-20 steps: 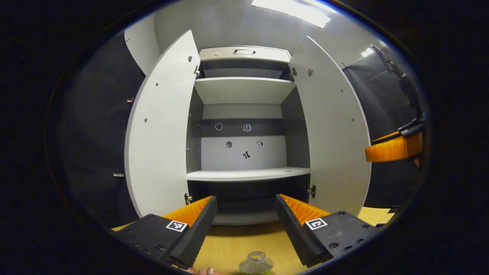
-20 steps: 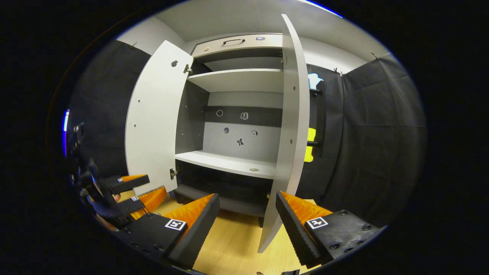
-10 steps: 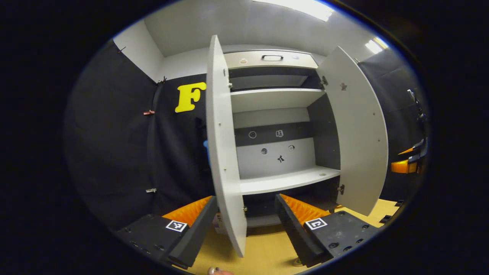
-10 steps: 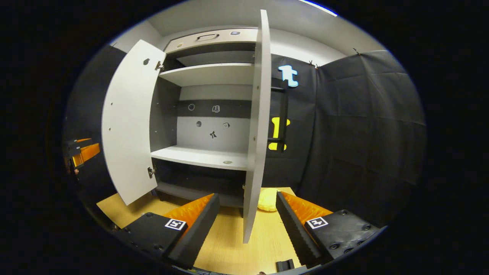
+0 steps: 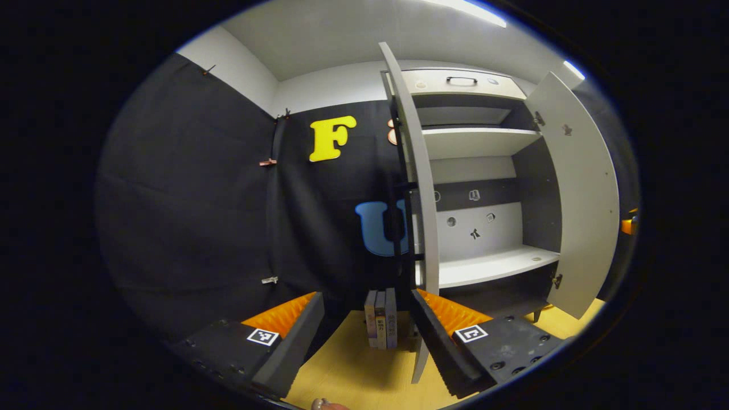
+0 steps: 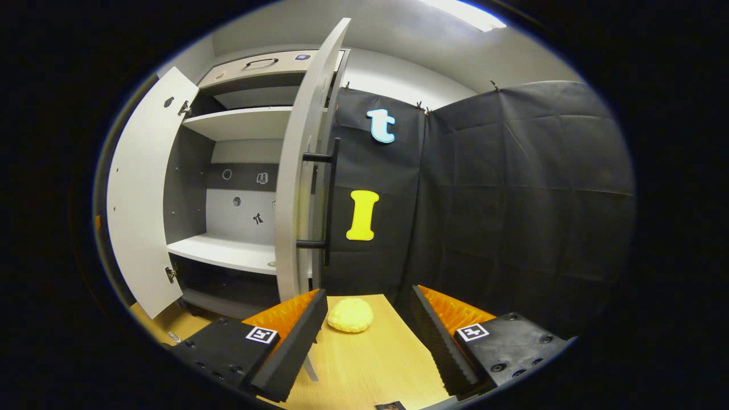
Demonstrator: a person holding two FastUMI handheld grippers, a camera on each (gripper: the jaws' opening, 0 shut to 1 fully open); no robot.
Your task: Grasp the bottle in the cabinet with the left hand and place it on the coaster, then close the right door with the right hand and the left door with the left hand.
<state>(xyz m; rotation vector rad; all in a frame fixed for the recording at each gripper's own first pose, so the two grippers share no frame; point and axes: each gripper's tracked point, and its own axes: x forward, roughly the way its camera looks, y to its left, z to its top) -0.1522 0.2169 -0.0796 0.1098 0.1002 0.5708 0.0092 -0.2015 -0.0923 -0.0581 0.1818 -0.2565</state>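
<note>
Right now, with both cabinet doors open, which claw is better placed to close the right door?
Right. The right claw sits open beside the right door, near its handle; the left claw faces the left door.

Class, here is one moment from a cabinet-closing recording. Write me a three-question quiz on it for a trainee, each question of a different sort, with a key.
1. True or false: both cabinet doors, the left door and the right door, stand open.
2. Multiple choice: what lies on the table beside the right door in the right gripper view? A) a round yellow object B) a red mug C) a spoon
3. Fill in: in the left gripper view, a few upright ____ stand on the table between the fingers of the left gripper.

Key: 1 true; 2 A; 3 books.
</note>
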